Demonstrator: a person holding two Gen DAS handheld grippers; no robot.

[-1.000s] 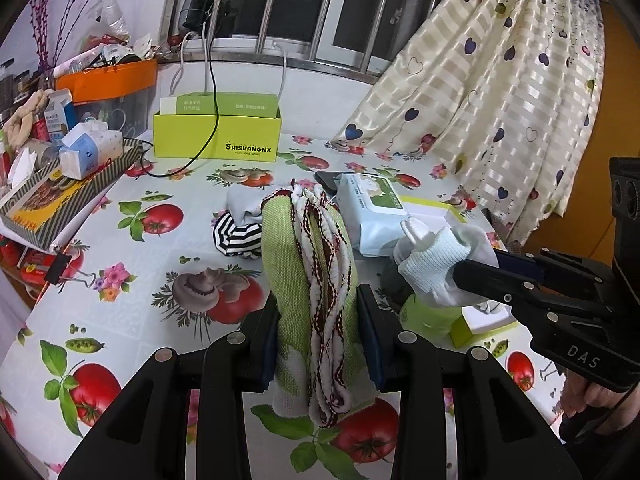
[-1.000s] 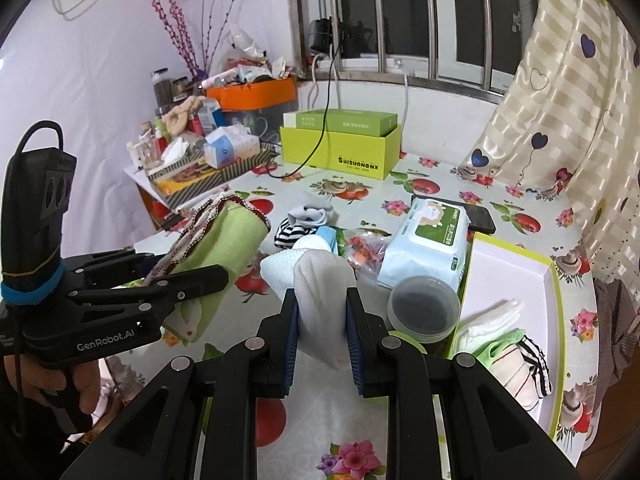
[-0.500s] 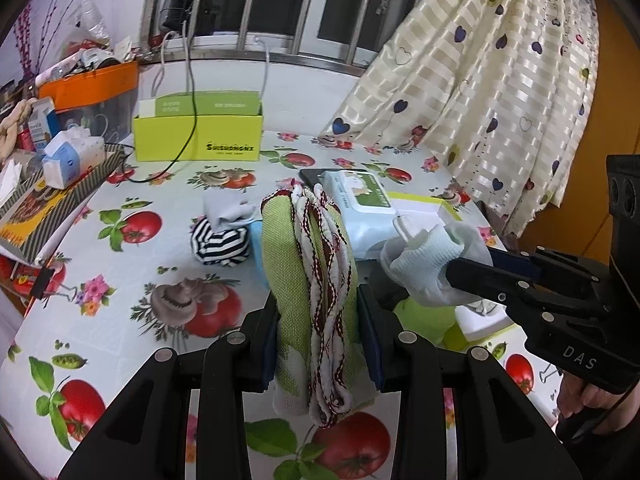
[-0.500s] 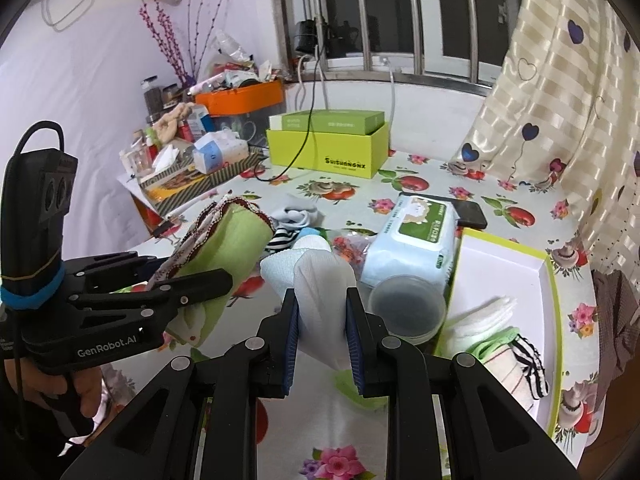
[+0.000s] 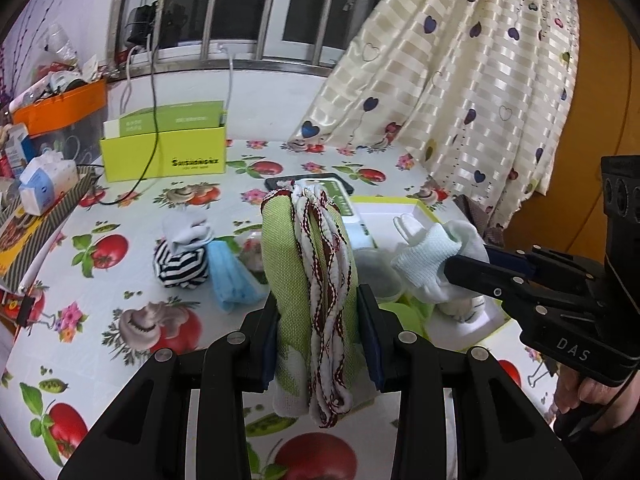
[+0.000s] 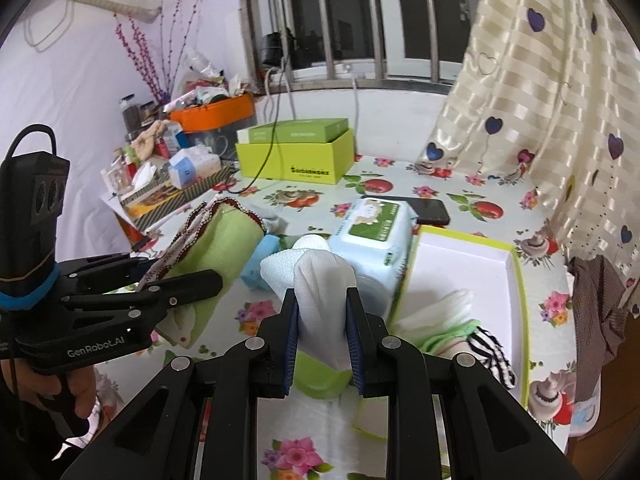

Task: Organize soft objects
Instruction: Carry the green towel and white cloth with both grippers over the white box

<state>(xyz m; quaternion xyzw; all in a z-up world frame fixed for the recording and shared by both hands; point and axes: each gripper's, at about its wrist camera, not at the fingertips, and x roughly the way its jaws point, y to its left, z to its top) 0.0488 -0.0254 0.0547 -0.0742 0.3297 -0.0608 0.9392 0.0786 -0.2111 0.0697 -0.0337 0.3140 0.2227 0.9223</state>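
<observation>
A green cloth [image 5: 296, 280] is pinched in the left gripper [image 5: 318, 340] and a white sock [image 6: 320, 292] in the right gripper [image 6: 322, 320], both held up over the table [image 5: 120, 320], probably so they can be dropped into the tray [image 6: 464, 256] with the other soft bits.

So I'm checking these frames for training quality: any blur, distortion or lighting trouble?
Left wrist view: strong fisheye bending and dark corners; the green cloth is sharp.
Right wrist view: same bending; the yellow-green box looks slightly smeared, and the white sock is bright but readable.
</observation>
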